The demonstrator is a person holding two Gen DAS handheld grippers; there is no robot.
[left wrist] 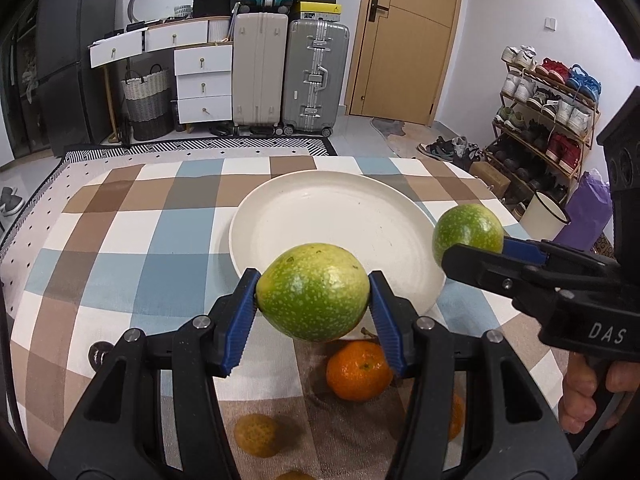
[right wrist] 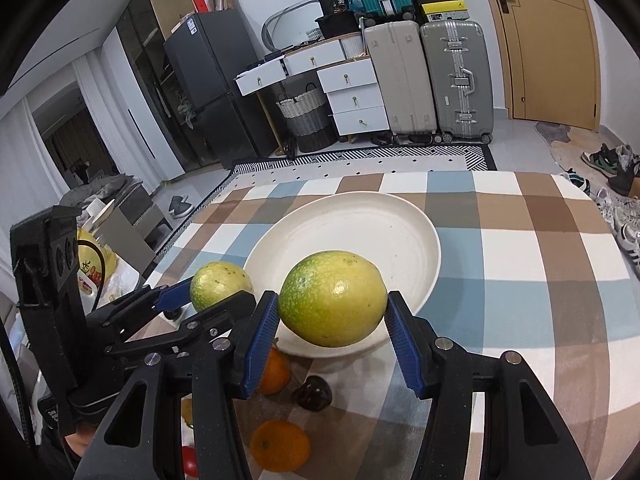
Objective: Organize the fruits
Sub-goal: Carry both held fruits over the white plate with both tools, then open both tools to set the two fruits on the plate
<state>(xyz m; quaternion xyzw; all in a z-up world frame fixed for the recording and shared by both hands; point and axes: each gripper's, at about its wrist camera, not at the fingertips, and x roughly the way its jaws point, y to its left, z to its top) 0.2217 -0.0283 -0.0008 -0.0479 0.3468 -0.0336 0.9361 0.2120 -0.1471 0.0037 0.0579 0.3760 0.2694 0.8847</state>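
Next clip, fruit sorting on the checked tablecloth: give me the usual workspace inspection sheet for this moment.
Surface: table under a checked tablecloth in blue, brown and white.
Job's things: white plate, nothing in it; one green fruit in the left gripper, a second green fruit in the right gripper, both held at the plate's near rim; orange and more oranges on the cloth; dark fruit and a red one, partly hidden.
Clutter: nothing seen besides fruit.
Grippers: each shut on its green fruit.
Cables: black cable by the left gripper's body.
Surroundings: suitcases, white drawers, shoe rack, wooden door.
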